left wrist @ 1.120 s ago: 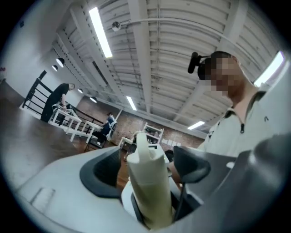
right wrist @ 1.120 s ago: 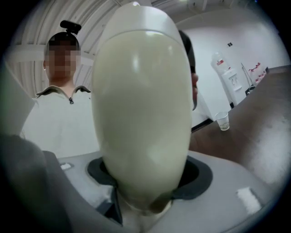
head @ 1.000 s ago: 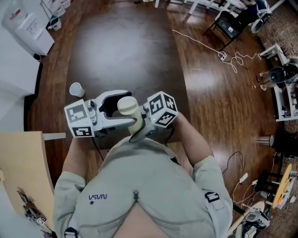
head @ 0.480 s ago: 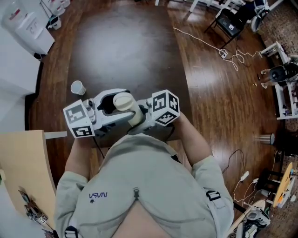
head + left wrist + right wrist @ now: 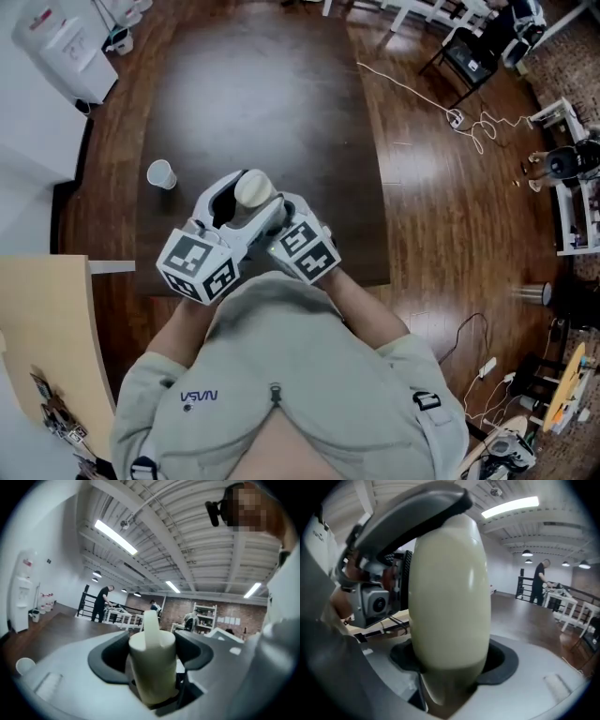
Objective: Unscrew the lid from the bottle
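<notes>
Your left hand-held gripper [image 5: 152,646] has just been closing. Its dark pads now press on both sides of the cream bottle [image 5: 450,597], whose round end stands upright between the jaws and fills the gap. Your right hand-held gripper [image 5: 450,670] is clamped on the same bottle. Its jaws sit either side of the tapering part nearest its camera, and the wide cream body rises beyond them. From the right hand-held gripper's own view, a grey jaw of the left one arches across the far end of the bottle. Both tools therefore hold one bottle at different points along its length. The seam where the lid meets the body does not show clearly in any view.

From your head camera, the two hand-held grippers come together in a V close in front of your chest, above the near part of the dark tabletop [image 5: 262,94]. The left marker cube [image 5: 197,267] and the right marker cube [image 5: 307,251] sit side by side at the ends nearest you. The bottle's pale round end shows just beyond them, inside the left jaws.

A small white paper cup [image 5: 161,174] stands mouth up on the tabletop. It is to the left of your left hand-held gripper and apart from it.
</notes>
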The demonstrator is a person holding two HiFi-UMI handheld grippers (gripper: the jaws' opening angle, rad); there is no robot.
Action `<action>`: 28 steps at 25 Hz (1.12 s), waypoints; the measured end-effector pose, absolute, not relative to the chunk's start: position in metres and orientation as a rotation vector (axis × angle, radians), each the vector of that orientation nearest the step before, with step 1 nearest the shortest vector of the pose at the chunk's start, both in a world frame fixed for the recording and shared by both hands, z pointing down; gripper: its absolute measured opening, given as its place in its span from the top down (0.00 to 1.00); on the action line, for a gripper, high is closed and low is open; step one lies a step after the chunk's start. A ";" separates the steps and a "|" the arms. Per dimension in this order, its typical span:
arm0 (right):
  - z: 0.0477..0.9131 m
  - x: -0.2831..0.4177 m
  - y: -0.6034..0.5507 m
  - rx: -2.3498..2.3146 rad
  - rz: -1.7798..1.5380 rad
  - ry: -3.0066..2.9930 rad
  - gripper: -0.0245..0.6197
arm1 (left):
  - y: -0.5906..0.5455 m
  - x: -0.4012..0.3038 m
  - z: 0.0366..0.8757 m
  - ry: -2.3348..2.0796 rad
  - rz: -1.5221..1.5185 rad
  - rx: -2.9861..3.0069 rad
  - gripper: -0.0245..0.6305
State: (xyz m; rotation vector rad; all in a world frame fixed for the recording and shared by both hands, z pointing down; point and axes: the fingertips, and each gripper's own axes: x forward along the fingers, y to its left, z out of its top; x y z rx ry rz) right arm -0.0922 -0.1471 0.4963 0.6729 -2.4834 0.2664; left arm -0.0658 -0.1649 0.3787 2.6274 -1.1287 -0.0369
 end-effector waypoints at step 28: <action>0.435 -0.103 -0.028 -0.480 0.442 -2.738 0.49 | -0.083 -0.069 0.322 -0.157 -0.229 2.889 0.38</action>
